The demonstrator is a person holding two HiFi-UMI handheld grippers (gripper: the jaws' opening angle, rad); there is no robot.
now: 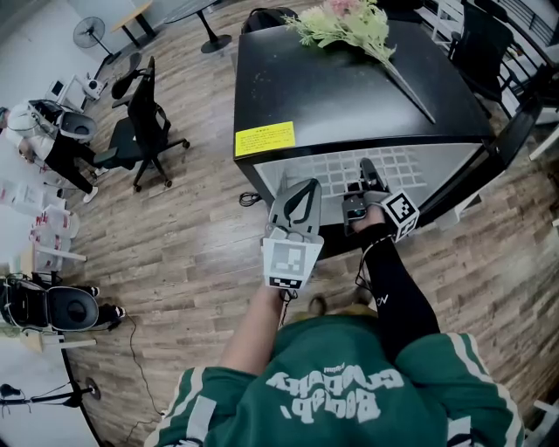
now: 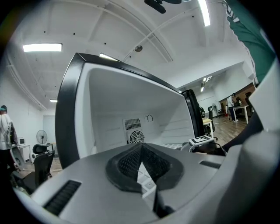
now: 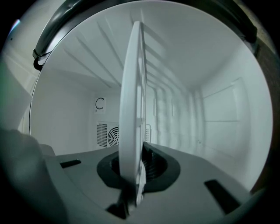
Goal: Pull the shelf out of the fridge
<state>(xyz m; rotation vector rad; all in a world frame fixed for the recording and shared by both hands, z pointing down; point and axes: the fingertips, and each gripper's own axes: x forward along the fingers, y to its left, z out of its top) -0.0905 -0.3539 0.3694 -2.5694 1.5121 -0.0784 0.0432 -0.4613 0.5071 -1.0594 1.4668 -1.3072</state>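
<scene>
In the middle of the head view, the left claw point(image 1: 304, 185) is pressed together and empty, just in front of the open fridge point(image 1: 349, 87). To its right, the right claw point(image 3: 135, 162) is pinched on the front edge of the white shelf point(image 3: 131, 96), which lies in the fridge's opening. An office chair point(image 1: 144, 127) is seen at upper left. Flowers point(image 1: 349, 22) are laid on the fridge top, and the door point(image 1: 502, 148) is swung open at right.

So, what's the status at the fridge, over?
Right gripper clamped on shelf edge. Left gripper shut, empty, alongside. Shelf looks partly out. Door open, path clear.
</scene>
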